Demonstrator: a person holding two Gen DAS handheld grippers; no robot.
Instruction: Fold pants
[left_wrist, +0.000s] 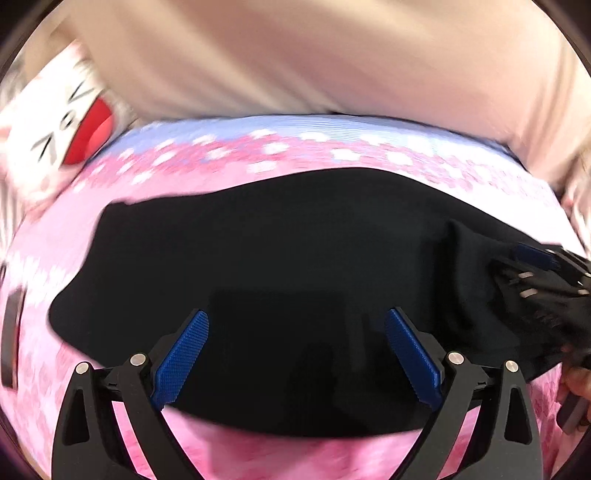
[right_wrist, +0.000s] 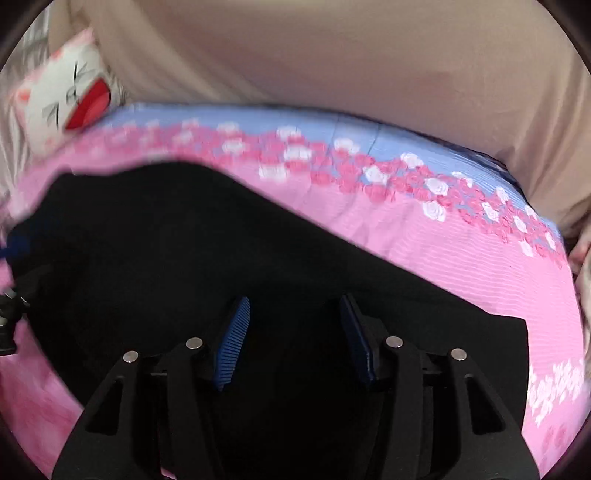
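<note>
Black pants (left_wrist: 258, 258) lie spread on a pink flowered bedsheet (left_wrist: 295, 454). My left gripper (left_wrist: 297, 313) hangs over their near edge, blue pads wide apart, nothing between them. At the right of that view my right gripper (left_wrist: 535, 273) sits low on the pants, where the cloth rises in a ridge. In the right wrist view the pants (right_wrist: 166, 240) fill the lower left. The right gripper (right_wrist: 294, 298) stands over them with a clear gap between its pads; only dark cloth shows there. Part of the left gripper (right_wrist: 9, 314) shows at the left edge.
A white cat cushion with a red mouth (left_wrist: 55, 140) (right_wrist: 70, 99) lies at the far left corner of the bed. A beige surface (left_wrist: 332, 55) rises behind the bed. A hand (left_wrist: 576, 380) shows at the lower right. A dark flat object (left_wrist: 9, 332) lies at the left edge.
</note>
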